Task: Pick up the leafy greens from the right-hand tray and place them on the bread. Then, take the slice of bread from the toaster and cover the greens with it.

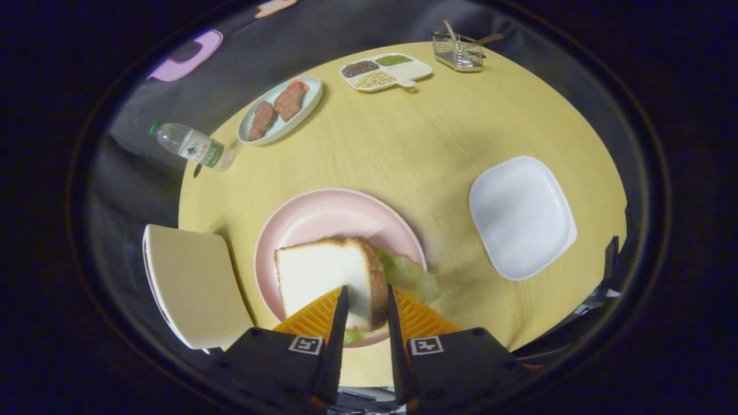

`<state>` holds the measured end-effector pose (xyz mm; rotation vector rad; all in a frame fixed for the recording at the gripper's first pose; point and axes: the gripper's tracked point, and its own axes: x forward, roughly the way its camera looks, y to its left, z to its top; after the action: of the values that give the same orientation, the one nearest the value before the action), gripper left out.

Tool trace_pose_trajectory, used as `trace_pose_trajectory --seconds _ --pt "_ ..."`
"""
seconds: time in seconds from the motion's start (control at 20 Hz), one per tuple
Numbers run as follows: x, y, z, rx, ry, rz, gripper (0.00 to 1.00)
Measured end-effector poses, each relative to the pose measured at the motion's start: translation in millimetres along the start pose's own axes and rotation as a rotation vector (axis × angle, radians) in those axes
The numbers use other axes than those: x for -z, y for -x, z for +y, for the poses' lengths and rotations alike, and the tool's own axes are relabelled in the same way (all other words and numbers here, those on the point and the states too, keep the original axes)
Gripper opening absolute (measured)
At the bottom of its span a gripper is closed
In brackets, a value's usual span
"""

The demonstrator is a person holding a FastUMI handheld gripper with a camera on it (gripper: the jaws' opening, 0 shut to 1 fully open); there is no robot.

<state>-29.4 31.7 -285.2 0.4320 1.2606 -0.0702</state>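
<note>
Yellow table (415, 150), lower centre: gripper (367, 295) clamps bread slice (323, 271) over leafy greens (409, 275) on pink plate (323, 213).

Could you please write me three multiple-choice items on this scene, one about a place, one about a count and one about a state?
1. Where does the white square plate lie?
A. on the round yellow wooden table, apart from the round pink plate
B. stacked on the pink plate
C. under the clear plastic water bottle

2. How many brown meat pieces lie on the pale green oval dish?
A. one
B. two
C. four

3. What are the gripper fingers at?
A. wide open over bare table
B. shut on the bottle
C. shut on the slice of white bread

Answers: 1 A, bare table shows between the two plates. 2 B, two pieces lie side by side. 3 C, both fingers press the slice's crust edge above the pale leafy greens.
</note>
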Motion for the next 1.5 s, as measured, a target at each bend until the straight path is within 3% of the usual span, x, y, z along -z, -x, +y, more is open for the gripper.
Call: trace_pose_trajectory --seconds 0.35,0.8,1.0,1.5 --pt "9 12 -24 0.102 0.083 0.027 1.00" --pt "-9 69 -38 0.175 0.175 -0.088 1.00" --pt "-29 94 -35 0.198 0.246 -0.206 1.00" --pt "-100 154 25 0.002 0.435 -0.632 1.00"
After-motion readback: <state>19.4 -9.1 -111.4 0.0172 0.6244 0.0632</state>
